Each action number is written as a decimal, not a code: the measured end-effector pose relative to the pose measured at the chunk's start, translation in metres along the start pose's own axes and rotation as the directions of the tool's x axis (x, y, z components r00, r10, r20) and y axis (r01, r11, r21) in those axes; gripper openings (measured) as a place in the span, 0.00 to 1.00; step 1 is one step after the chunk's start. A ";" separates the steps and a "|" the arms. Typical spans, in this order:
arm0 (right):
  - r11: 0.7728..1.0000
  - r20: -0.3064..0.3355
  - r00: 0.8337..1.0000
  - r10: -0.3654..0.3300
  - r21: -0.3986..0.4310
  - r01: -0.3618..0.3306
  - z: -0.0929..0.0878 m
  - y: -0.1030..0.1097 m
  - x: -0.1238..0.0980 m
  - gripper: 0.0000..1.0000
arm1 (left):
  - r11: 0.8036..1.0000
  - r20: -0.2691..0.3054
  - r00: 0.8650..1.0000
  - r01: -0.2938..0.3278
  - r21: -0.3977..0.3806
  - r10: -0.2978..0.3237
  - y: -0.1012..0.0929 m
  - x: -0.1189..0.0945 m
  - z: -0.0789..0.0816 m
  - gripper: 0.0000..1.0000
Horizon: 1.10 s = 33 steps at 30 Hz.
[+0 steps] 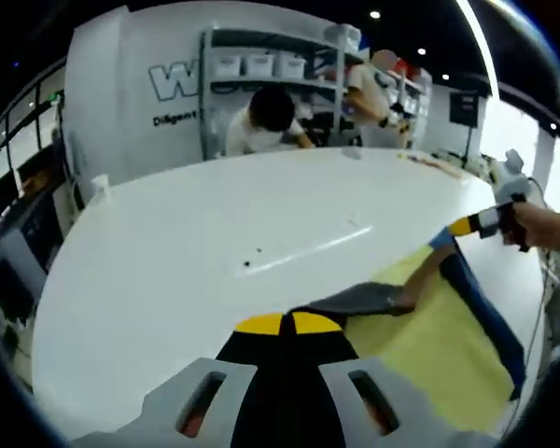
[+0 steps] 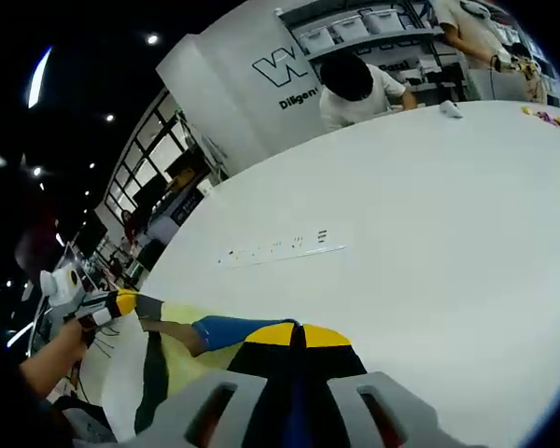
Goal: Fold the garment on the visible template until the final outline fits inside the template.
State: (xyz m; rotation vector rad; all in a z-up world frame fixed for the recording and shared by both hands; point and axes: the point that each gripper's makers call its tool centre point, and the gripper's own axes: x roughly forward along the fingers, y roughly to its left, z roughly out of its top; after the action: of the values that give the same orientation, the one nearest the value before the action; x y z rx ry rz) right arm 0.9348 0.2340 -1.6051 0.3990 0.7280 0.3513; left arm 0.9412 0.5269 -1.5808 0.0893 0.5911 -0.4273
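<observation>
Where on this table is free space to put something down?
The large white table is bare between the yellow template sheet and the far edge where people lean, apart from small dark marks near the middle. The crowded area is the near corner, where both grippers hold the dark garment over the template.

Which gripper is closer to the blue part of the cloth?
Right. The right gripper is shut on the garment right at its blue part. The left gripper pinches the dark grey end, farther away.
</observation>
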 end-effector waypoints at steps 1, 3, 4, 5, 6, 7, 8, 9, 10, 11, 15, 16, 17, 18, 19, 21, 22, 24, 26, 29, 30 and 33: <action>1.000 -0.003 1.000 -0.005 0.000 0.005 0.000 -0.001 0.003 0.00 | 1.000 -0.006 1.000 -0.003 -0.003 0.003 0.000 0.002 -0.001 0.00; 1.000 -0.018 1.000 -0.018 0.004 0.018 -0.002 -0.005 0.012 0.00 | 0.999 -0.017 1.000 -0.012 -0.030 0.012 0.007 0.012 -0.006 0.00; 1.000 -0.021 1.000 -0.024 0.003 0.024 -0.003 -0.006 0.014 0.00 | 0.999 -0.019 1.000 -0.014 -0.035 0.014 0.006 0.013 -0.008 0.00; 1.000 -0.029 0.999 -0.031 0.004 0.031 -0.005 -0.009 0.020 0.00 | 0.998 -0.034 0.999 -0.017 -0.057 0.015 0.005 0.016 -0.014 0.00; 0.999 -0.035 0.999 -0.036 0.007 0.036 -0.009 -0.010 0.024 0.00 | 0.998 -0.044 0.999 -0.018 -0.064 0.015 0.002 0.018 -0.019 0.00; 0.999 -0.044 0.998 -0.038 0.000 0.038 -0.012 -0.012 0.027 0.00 | 0.998 -0.056 0.998 -0.023 -0.059 0.019 0.001 0.019 -0.023 0.00; 0.999 -0.052 0.998 -0.039 -0.004 0.039 -0.015 -0.013 0.029 0.00 | 0.998 -0.065 0.998 -0.025 -0.053 0.022 0.001 0.021 -0.027 0.00; 0.999 -0.057 0.998 -0.040 -0.009 0.040 -0.017 -0.014 0.030 0.00 | 0.998 -0.071 0.997 -0.025 -0.051 0.022 0.001 0.023 -0.030 0.00; 0.999 -0.054 0.998 -0.040 -0.016 0.039 -0.018 -0.014 0.031 0.00 | 0.998 -0.075 0.997 -0.020 -0.055 0.016 0.001 0.026 -0.032 0.00; 0.999 -0.044 0.998 -0.039 -0.017 0.038 -0.017 -0.015 0.032 0.00 | 0.998 -0.070 0.997 -0.019 -0.060 0.015 0.001 0.026 -0.032 0.00; 0.998 0.090 0.996 -0.029 0.064 0.023 0.005 -0.018 0.030 0.17 | 0.981 0.031 0.999 -0.038 -0.189 0.045 0.010 0.025 -0.015 0.16; 0.996 0.110 0.993 -0.043 0.084 0.034 0.008 -0.021 0.028 0.18 | 0.975 0.034 0.998 -0.052 -0.215 0.060 0.014 0.024 -0.014 0.18; 0.995 0.114 0.992 -0.056 0.083 0.046 0.010 -0.026 0.025 0.17 | 0.973 0.035 0.996 -0.076 -0.220 0.086 0.020 0.022 -0.013 0.19; 0.996 0.111 0.992 -0.057 0.073 0.049 0.010 -0.026 0.023 0.14 | 0.974 0.031 0.995 -0.081 -0.212 0.090 0.024 0.021 -0.014 0.19; 0.997 0.118 0.991 -0.059 0.055 0.052 0.011 -0.026 0.021 0.14 | 0.974 0.030 0.995 -0.085 -0.210 0.094 0.026 0.020 -0.015 0.19; 0.998 0.109 0.993 -0.053 0.046 0.048 0.008 -0.025 0.020 0.15 | 0.975 0.030 0.996 -0.081 -0.206 0.089 0.025 0.018 -0.017 0.20; 0.998 0.102 0.994 -0.048 0.044 0.044 0.006 -0.023 0.018 0.14 | 0.976 0.029 0.996 -0.079 -0.204 0.087 0.025 0.017 -0.018 0.20; 0.998 0.126 0.990 0.055 -0.033 -0.051 0.007 -0.003 0.012 0.07 | 0.980 0.034 0.999 -0.031 -0.195 0.038 0.017 0.014 -0.022 0.15; 0.982 0.077 0.985 0.154 -0.120 -0.144 -0.004 0.020 0.007 0.02 | 0.986 0.054 0.996 0.072 -0.149 -0.064 -0.002 0.011 -0.023 0.08; 0.927 -0.031 0.985 0.172 -0.333 -0.173 -0.028 0.034 0.010 0.00 | 0.985 -0.006 0.986 0.168 -0.032 -0.168 -0.023 0.014 -0.044 0.06; 0.902 -0.065 0.984 0.168 -0.393 -0.180 -0.035 0.036 0.011 0.00 | 0.981 -0.032 0.981 0.191 -0.018 -0.191 -0.028 0.016 -0.051 0.06; 0.905 -0.097 0.978 0.187 -0.370 -0.210 -0.043 0.039 0.022 0.00 | 0.978 -0.038 0.977 0.209 0.004 -0.209 -0.037 0.020 -0.053 0.03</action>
State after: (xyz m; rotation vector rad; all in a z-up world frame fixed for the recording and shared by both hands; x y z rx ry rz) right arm 0.9135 0.2870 -1.6282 0.0940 0.6597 0.6873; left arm 0.9126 0.4967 -1.6344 0.0433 0.6385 -0.6335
